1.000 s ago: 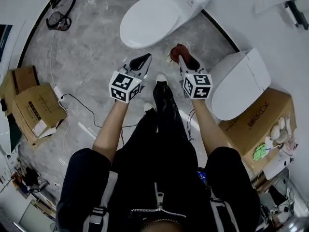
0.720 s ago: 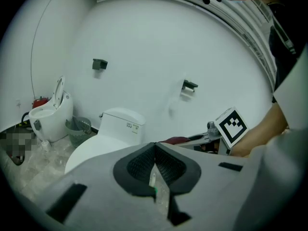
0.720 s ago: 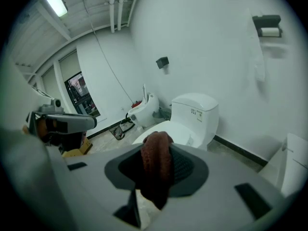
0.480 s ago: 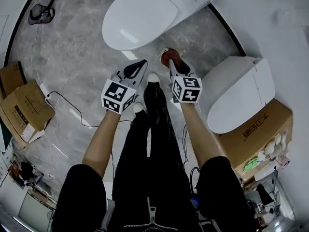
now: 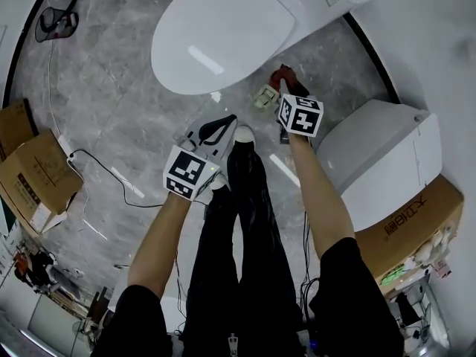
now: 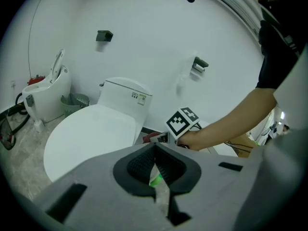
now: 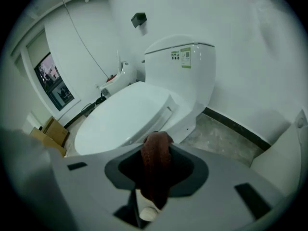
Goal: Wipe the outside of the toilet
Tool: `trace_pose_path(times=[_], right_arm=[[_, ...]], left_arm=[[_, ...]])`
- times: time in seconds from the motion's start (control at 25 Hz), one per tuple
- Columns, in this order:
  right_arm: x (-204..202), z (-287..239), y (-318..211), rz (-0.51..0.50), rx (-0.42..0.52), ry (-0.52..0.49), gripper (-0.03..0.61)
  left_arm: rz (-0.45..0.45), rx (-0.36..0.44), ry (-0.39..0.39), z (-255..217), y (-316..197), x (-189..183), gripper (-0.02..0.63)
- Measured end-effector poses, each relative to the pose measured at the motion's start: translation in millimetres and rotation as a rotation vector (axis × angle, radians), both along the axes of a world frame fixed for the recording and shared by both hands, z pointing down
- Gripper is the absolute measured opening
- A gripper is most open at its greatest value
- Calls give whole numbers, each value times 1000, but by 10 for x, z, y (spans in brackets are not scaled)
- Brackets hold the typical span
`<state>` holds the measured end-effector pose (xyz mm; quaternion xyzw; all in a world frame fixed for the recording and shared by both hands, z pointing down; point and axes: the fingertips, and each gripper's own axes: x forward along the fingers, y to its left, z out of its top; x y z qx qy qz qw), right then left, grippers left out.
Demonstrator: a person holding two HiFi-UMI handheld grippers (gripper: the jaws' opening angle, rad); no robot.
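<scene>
Maroon cloth (image 7: pixel 155 162) pinched in right gripper (image 5: pixel 288 88) jaws, just right of toilet (image 5: pixel 223 32) bowl, far centre | left gripper (image 5: pixel 217 127) jaws together, nearer | risk: losing cloth on drag across porcelain if pinch shallow

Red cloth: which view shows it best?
Right gripper view: the red cloth hangs centred, clamped in the right gripper. Head view shows only a tuft beyond that gripper; left gripper view shows a distant red sliver.
</scene>
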<state>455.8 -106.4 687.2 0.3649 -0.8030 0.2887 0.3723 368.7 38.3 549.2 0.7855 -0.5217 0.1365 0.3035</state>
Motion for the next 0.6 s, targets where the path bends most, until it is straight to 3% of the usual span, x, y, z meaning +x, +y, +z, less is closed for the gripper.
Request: trace_pose_path(times=[0.24,0.44,0.6], right_arm=[[-89,550,-430,-12,7,90,114],[-13,953,-702,94,-45,80,112],[-123,1092,-797,80,-36,39,98]], left_arm=[[-31,-12,25,294,-50,-104,4],[-55,6,34,408,-21,-239,3],[-82,18,20,523,88,-470,3]])
